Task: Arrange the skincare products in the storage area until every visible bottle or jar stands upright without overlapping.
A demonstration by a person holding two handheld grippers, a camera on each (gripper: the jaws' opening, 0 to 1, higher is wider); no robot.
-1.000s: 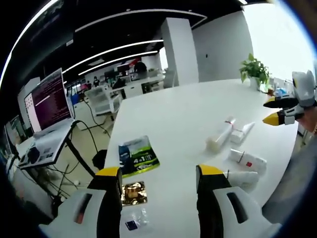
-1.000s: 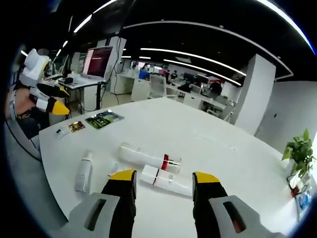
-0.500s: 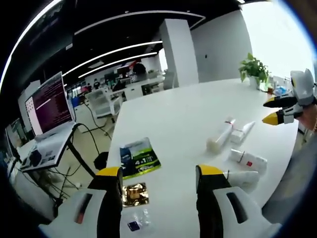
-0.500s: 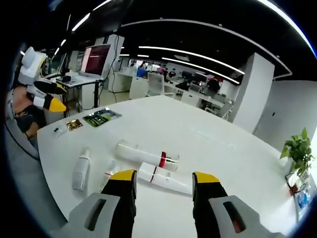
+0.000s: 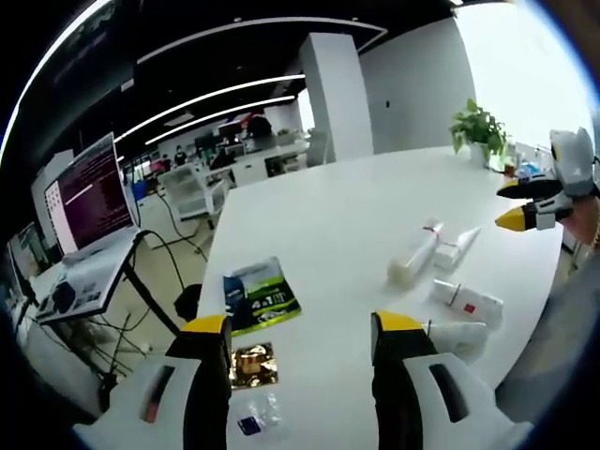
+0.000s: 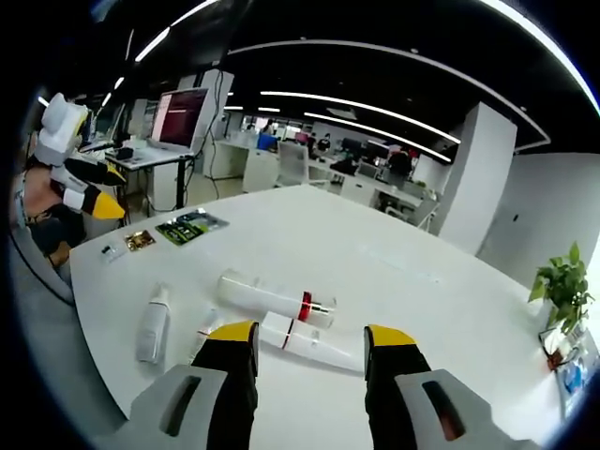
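Four skincare containers lie flat on the white table [image 6: 394,272], none upright.
Right gripper view, left to right: left gripper [image 6: 101,187] held off the table's left edge, jaws parted, empty; a white bottle [image 6: 152,323] lies with its neck pointing away toward the sachets; a small tube [image 6: 208,322] just beside it; a clear bottle [image 6: 272,296] with a red band lies crosswise, cap end right; a white tube [image 6: 305,342] lies alongside, nearer the camera, partly behind the jaws. Right gripper [image 6: 309,342] hovers above these, wide open, empty. Left gripper view: green packet [image 5: 260,295], gold sachet [image 5: 254,364] near that view's own jaws.
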